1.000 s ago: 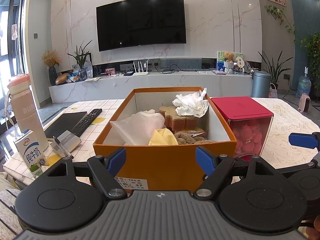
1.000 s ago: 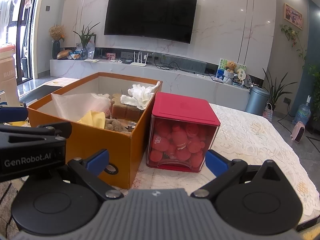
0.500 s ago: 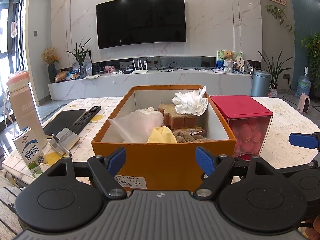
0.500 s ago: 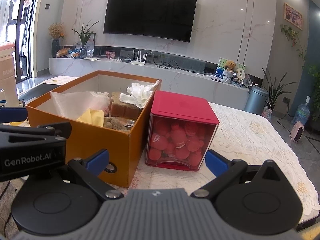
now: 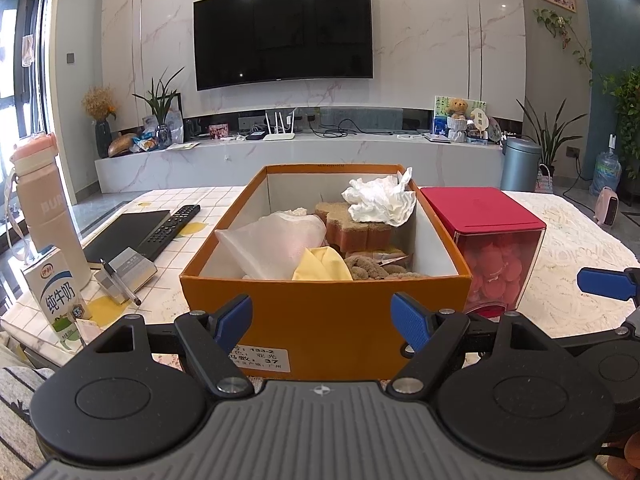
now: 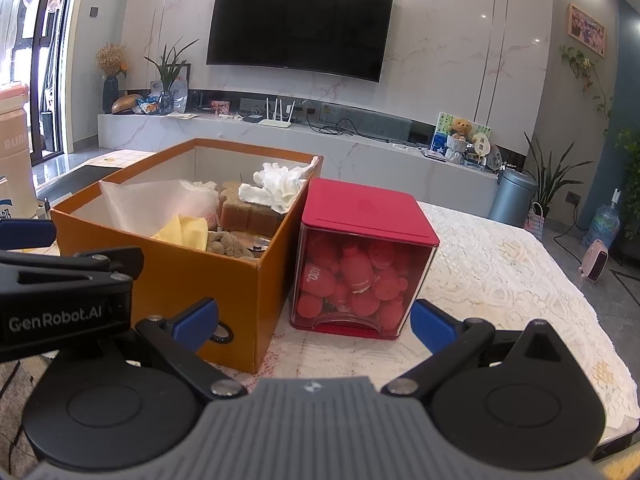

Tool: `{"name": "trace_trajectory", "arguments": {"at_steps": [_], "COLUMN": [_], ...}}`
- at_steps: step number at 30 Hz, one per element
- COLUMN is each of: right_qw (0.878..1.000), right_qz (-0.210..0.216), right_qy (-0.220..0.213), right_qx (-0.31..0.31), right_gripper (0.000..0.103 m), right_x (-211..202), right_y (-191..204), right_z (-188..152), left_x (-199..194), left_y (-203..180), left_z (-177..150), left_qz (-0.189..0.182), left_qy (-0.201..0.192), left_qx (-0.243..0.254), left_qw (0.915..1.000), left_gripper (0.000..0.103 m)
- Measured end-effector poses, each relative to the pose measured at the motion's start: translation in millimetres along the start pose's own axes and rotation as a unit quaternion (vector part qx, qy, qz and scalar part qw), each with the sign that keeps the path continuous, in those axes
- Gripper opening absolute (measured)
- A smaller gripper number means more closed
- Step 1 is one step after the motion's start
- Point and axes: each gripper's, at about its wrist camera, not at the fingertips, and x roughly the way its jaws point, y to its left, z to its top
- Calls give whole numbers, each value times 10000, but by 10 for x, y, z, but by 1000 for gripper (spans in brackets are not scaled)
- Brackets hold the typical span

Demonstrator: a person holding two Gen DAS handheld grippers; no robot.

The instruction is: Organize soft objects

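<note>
An orange cardboard box (image 5: 324,312) (image 6: 224,276) stands on the table. It holds a crumpled white tissue (image 5: 380,200) (image 6: 276,188), a brown sponge (image 5: 352,228) (image 6: 244,210), a translucent plastic bag (image 5: 276,240) (image 6: 156,204), a yellow cloth (image 5: 320,266) (image 6: 180,230) and a brown plush piece (image 5: 368,268) (image 6: 224,244). My left gripper (image 5: 322,318) is open and empty, in front of the box's near wall. My right gripper (image 6: 314,322) is open and empty, before the box's right corner.
A red-lidded clear container (image 5: 492,248) (image 6: 360,264) of red items touches the box's right side. Left of the box lie a remote (image 5: 168,230), a black notebook (image 5: 124,232), a pen (image 5: 120,282), a milk carton (image 5: 54,296) and a pink bottle (image 5: 44,208). A lace cloth (image 6: 500,272) covers the right.
Both views have drawn back and risen slightly, so the box looks a little lower and farther. Both grippers stay open; nothing in the box has moved.
</note>
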Motion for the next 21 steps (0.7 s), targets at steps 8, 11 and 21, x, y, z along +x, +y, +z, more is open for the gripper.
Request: {"name": "trace_trajectory", "arguments": {"at_steps": [8, 11, 21], "right_qw": [10000, 10000, 10000], "right_qz": [-18, -20, -49], "right_qy": [3, 11, 68], "right_qx": [-11, -15, -50], "right_gripper": [100, 100, 100], "right_x": [0, 1, 24], "right_y": [1, 2, 17], "right_z": [-4, -4, 3], "left_x": [3, -2, 22], "left_y": [1, -5, 2], "left_z": [6, 1, 1], "left_qz": [-2, 6, 27], "left_qy": [1, 11, 47], "left_qx": [-4, 2, 11], "left_qw": [10000, 10000, 10000], "left_gripper": [93, 93, 93]}}
